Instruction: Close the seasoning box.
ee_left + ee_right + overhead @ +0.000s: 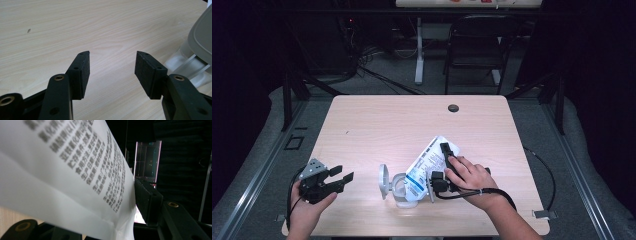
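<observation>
Here, view by view, is what you have in hand.

High view, right gripper: your right gripper (445, 150) is clamped on a white printed pouch (428, 161), its jaws reaching along the pouch's upper edge, and your right hand (472, 179) is wrapped over the gripper's body.
High view, pouch: it slants from the jaws down toward a clear container (402, 189) with its grey lid (383, 181) flipped open, just left of your right gripper; the pouch's lower end meets the container's mouth.
High view, left gripper: your left gripper (338, 178) rests low over the bench (382, 120), jaws apart and holding nothing, well to the left of the container.

Left gripper view, gripper: your left gripper (111, 68) stands wide open over bare bench (75, 27), with only wood between its pads.
Left gripper view, lid: the grey lid (200, 42) and the clear container (185, 67) sit just beyond the right-hand jaw, apart from it.

Right gripper view, pouch: the pouch (62, 177) runs across the jaws, its printed face blurred and close, with the right-hand pad pressed against its edge.
</observation>
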Tool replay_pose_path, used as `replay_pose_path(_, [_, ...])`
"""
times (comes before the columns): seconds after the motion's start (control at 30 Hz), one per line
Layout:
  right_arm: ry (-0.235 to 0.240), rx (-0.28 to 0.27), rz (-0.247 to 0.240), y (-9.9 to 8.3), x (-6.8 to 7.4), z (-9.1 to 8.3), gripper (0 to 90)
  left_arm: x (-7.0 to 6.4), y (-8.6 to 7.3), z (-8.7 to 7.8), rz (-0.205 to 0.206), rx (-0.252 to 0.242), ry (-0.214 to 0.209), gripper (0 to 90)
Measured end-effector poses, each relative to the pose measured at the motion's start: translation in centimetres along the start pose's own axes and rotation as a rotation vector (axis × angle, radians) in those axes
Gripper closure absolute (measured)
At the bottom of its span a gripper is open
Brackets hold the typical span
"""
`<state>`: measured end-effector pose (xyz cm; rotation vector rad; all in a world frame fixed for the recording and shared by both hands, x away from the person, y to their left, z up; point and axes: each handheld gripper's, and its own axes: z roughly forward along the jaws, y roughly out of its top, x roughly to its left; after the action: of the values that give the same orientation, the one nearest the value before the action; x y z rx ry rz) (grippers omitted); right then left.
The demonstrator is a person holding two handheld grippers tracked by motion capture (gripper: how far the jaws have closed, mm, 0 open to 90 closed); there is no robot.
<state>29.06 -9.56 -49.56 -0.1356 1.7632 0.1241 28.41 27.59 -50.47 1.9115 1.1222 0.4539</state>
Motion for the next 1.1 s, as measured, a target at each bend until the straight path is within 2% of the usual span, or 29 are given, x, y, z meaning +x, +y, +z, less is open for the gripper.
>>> replay_pose_path(1.1, [0.001,-0.010,0.003,0.01,-0.11,-0.03,54.1,0.02,-0.02,0.02,0.001,0.000,0.001,46.6])
